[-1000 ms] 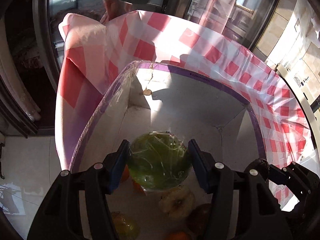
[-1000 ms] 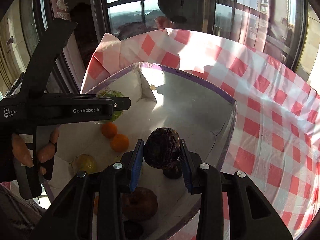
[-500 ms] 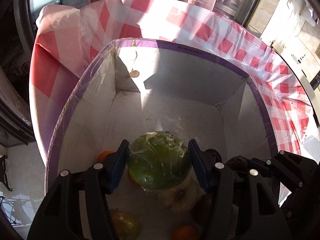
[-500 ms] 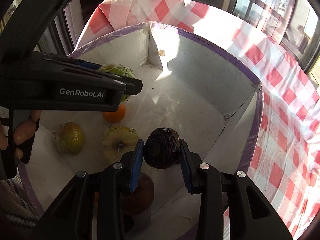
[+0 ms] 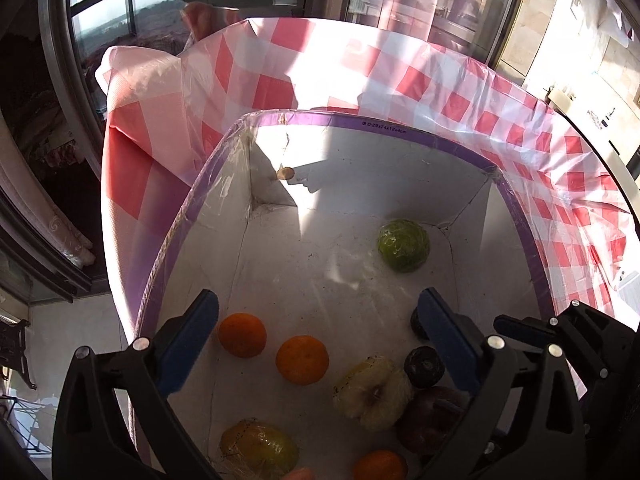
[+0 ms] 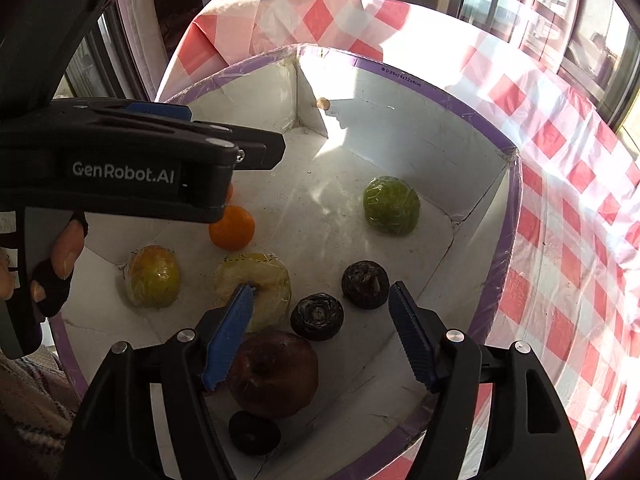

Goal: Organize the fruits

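A white box with a purple rim [image 5: 400, 126] [image 6: 440, 92] holds the fruit. The wrapped green fruit [image 5: 403, 245] [image 6: 391, 211] lies free near the box's far right corner. A dark round fruit [image 6: 365, 285] lies on the floor just ahead of my right gripper [image 6: 322, 308], which is open and empty above the box. My left gripper [image 5: 320, 320] is open and empty above two oranges [image 5: 302, 359]. A second dark fruit [image 6: 317, 317], a dark red apple [image 6: 274, 372] and a yellow wrapped apple [image 6: 253, 280] lie close by.
A red-and-white checked cloth [image 5: 400, 68] covers the table around the box. Windows and a curtain stand behind it. A yellow-green wrapped fruit [image 6: 152, 276] lies at the box's left. The left gripper's body [image 6: 132, 168] hangs over the box's left side in the right wrist view.
Both grippers opened. The green wrapped fruit dropped from the left one and lies at the far right corner; the dark fruit dropped from the right one onto the box floor.
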Tool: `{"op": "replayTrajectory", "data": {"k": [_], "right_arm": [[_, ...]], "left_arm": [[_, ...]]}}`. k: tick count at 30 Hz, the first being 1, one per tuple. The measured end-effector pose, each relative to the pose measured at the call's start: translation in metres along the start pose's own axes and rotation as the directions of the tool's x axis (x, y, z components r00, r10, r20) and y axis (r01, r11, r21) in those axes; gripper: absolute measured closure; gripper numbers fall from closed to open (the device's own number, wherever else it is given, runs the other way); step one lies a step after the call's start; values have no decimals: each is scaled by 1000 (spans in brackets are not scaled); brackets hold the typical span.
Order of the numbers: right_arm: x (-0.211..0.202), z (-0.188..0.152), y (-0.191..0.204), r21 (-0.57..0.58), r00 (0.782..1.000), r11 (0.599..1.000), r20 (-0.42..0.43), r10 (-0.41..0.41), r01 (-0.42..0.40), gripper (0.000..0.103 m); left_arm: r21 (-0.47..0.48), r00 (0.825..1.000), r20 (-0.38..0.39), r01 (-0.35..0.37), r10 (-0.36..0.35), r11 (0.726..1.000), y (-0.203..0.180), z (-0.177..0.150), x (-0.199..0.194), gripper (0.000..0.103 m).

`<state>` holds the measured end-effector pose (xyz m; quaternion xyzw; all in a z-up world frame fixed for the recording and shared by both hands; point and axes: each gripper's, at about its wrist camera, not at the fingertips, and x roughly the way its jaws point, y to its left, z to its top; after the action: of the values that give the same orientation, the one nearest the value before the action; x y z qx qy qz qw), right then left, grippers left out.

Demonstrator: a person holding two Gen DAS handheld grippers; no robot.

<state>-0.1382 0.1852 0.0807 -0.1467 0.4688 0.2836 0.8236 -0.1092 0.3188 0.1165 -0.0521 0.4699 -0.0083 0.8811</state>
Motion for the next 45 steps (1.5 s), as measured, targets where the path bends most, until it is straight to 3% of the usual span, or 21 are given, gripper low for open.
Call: {"op": "replayTrajectory", "data": {"k": [2,12,37,43,45], "right_arm": [[-3,1,-1,22,999,999,-2,37,-37,22],[-4,-3,4,41,997,997,-23,67,-66,18],[-3,-6,5,53,999,997,1,54,-54,16],[-2,-6,5,48,999,998,-1,52,-51,16],[-2,-6,4,45,999,998,-5,53,-52,16]], "left_arm": [[-1,1000,-10,-17,17,1000,2,-2,-1,3],[29,987,-107,-119,121,993,-1,-12,5,3],[61,978,-169,-109,118,992,-1,-21,12,3],[36,981,-165,-97,102,995,2,-19,11,3],[19,985,-110,-133,134,991,4,-20,4,3]]}}
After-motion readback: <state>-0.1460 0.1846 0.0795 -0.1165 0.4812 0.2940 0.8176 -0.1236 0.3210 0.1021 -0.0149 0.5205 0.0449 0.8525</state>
